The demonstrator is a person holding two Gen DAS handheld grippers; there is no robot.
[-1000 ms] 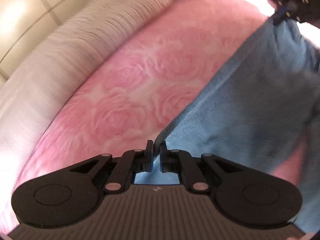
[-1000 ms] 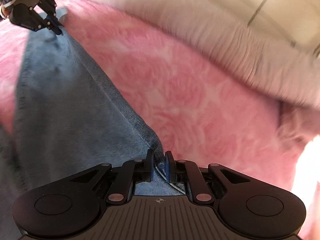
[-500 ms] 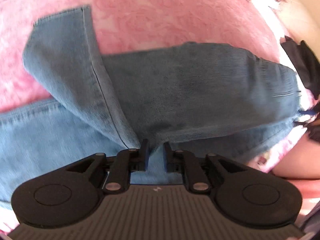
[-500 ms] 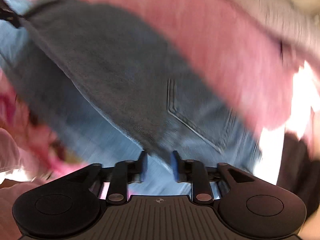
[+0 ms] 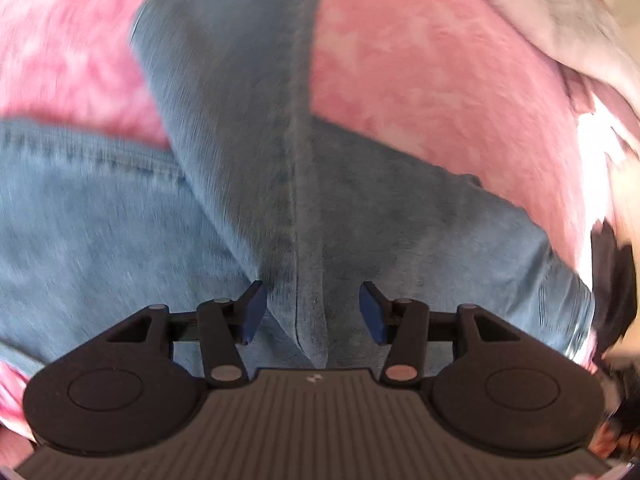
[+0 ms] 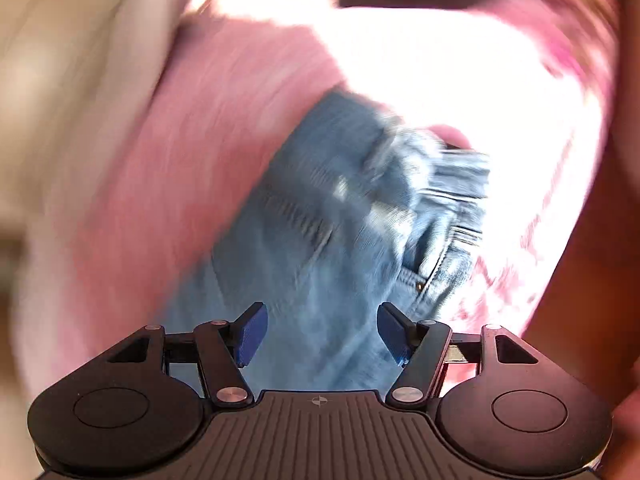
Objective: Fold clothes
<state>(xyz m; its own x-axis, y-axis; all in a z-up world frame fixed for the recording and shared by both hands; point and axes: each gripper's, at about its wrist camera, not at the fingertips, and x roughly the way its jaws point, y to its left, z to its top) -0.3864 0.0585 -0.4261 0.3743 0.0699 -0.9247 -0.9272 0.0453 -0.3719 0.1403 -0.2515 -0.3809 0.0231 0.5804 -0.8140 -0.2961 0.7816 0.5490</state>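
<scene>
Blue jeans (image 5: 256,152) lie folded on a pink rose-patterned blanket (image 5: 420,64); one leg runs up the left wrist view, crossing the rest. My left gripper (image 5: 312,312) hovers over the leg's seam, its jaws opening, denim below them but not pinched. In the blurred right wrist view the jeans' waistband and pocket end (image 6: 360,208) lies ahead. My right gripper (image 6: 318,332) is above it, jaws opening, blue pads (image 6: 250,334) clear of the cloth.
A grey-white blanket (image 5: 560,12) borders the pink one at the upper right. A dark object (image 5: 612,280) sits at the right edge of the left wrist view. Bright sunlight (image 6: 440,64) washes out the bedding beyond the jeans.
Both grippers carried the denim edge over and across the jeans, rolled round, then spread their jaws and let the cloth go. The jeans now lie doubled over.
</scene>
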